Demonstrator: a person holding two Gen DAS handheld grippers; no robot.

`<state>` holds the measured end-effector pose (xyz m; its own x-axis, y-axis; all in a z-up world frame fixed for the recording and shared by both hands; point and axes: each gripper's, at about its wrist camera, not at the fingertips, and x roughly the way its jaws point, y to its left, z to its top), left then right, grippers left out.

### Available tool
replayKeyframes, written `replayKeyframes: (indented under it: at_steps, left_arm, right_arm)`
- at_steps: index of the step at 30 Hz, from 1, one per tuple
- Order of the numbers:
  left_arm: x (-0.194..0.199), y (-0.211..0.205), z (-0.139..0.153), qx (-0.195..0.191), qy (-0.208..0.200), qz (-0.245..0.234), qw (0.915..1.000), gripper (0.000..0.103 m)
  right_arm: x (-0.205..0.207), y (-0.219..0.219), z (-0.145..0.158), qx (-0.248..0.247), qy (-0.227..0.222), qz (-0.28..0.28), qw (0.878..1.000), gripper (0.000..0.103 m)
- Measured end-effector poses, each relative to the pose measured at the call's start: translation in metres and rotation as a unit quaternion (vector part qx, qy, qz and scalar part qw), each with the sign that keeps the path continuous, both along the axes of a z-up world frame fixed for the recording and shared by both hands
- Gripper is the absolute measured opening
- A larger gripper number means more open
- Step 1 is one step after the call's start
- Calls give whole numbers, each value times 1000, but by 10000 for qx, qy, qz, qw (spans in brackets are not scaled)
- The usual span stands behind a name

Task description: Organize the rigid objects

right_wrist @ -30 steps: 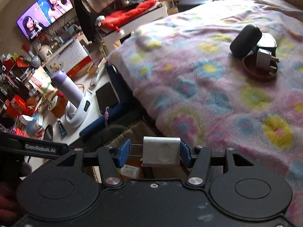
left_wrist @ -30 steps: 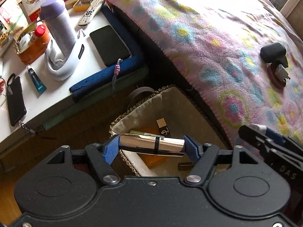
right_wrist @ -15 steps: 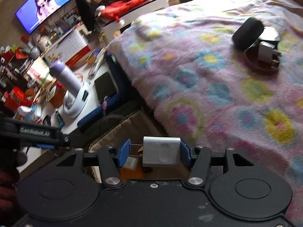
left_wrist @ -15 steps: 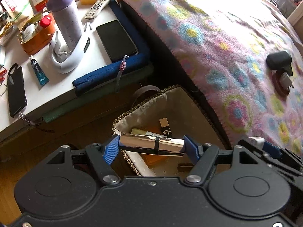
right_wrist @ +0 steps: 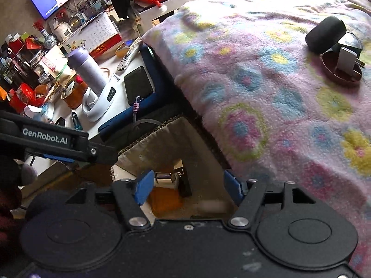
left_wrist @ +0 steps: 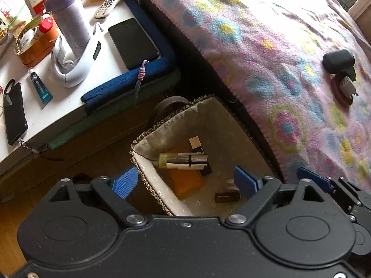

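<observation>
Both grippers, left (left_wrist: pixel 184 181) and right (right_wrist: pixel 186 188), hang over the basket (left_wrist: pixel 148 134) with jaws spread wide, holding nothing. The silver tube (left_wrist: pixel 183 161) lies inside on an orange box (left_wrist: pixel 185 179). Farther off, a black case (left_wrist: pixel 338 60) sits on the blanket (left_wrist: pixel 266 46).

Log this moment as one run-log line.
left gripper: open, empty | right gripper: open, empty | both over basket | silver tube in basket | charger on bed

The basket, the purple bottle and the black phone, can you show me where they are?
basket (left_wrist: pixel 231 125): left wrist view, bare inner lining.
purple bottle (left_wrist: pixel 70 20): left wrist view, middle of its body.
black phone (left_wrist: pixel 133 42): left wrist view, middle of its screen.
</observation>
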<state>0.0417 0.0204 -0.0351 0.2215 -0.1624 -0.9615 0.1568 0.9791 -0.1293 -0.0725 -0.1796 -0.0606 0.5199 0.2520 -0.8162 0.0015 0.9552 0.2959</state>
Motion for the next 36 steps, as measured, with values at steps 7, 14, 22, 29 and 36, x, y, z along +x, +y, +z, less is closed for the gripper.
replayKeyframes:
  at_steps: [7,14,22,29,36]
  left_arm:
    - [-1,-2,-4,-85,188,-94,9997,87]
    - [-3,-5,-3,-10,135,-166,9998,87]
    - [-4,-4,-2,58,70,-172,9998,87]
    - [-5,-5,-1,117,6,-211,9997,87]
    - [-6,-5,0,184,-40,-238,9995,87]
  right_arm:
    - [-4,-4,-1,-7,8,-83,10000,78]
    - [-4,-2,-10,-102,208,-102,9997,83]
    - [-4,2,-13,-316,268,-34,9991,88]
    - [-2,3,-15,-332,332,-24,9989,88]
    - [0,3,-19,-404,462,-51,9981,91]
